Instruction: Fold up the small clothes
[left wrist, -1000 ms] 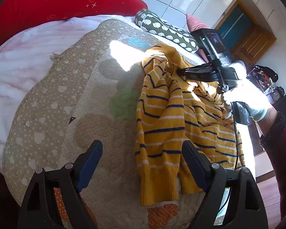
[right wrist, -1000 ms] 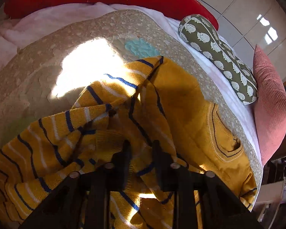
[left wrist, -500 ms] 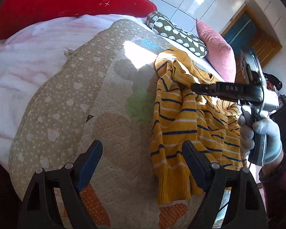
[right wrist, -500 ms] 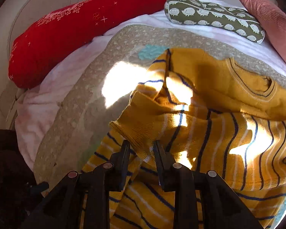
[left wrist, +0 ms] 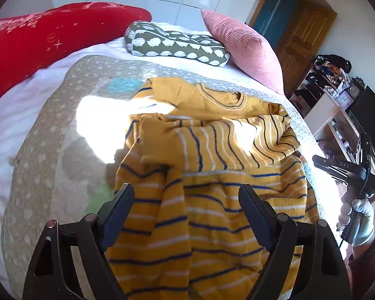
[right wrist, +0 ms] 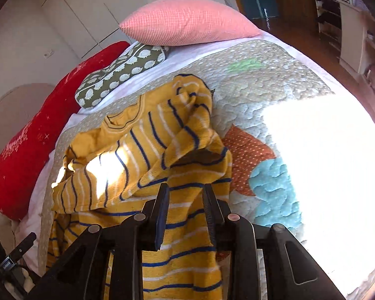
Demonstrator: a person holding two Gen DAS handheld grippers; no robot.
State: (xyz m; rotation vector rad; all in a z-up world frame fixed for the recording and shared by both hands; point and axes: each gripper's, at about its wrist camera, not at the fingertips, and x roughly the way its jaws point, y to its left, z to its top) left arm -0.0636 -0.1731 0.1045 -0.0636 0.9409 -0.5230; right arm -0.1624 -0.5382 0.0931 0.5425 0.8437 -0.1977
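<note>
one quilted bedspread [left wrist: 50, 150] carrying one yellow striped sweater [left wrist: 212, 200], partly folded, both sleeves laid over its body; three pillows behind; soft, light, limp knit, likely best pinched at hem or shoulder edges; left gripper [left wrist: 185, 200] spread wide above the fabric, holding nothing; right gripper [right wrist: 185, 200] narrowly apart and opening, fabric behind its fingers, none clamped

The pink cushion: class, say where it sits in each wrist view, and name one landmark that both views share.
Left wrist view: the pink cushion is at upper right, just right of the green patterned pillow.
Right wrist view: the pink cushion is at top centre, up and right of the green patterned pillow.
Shared landmark: the yellow striped sweater on the quilt.
</note>
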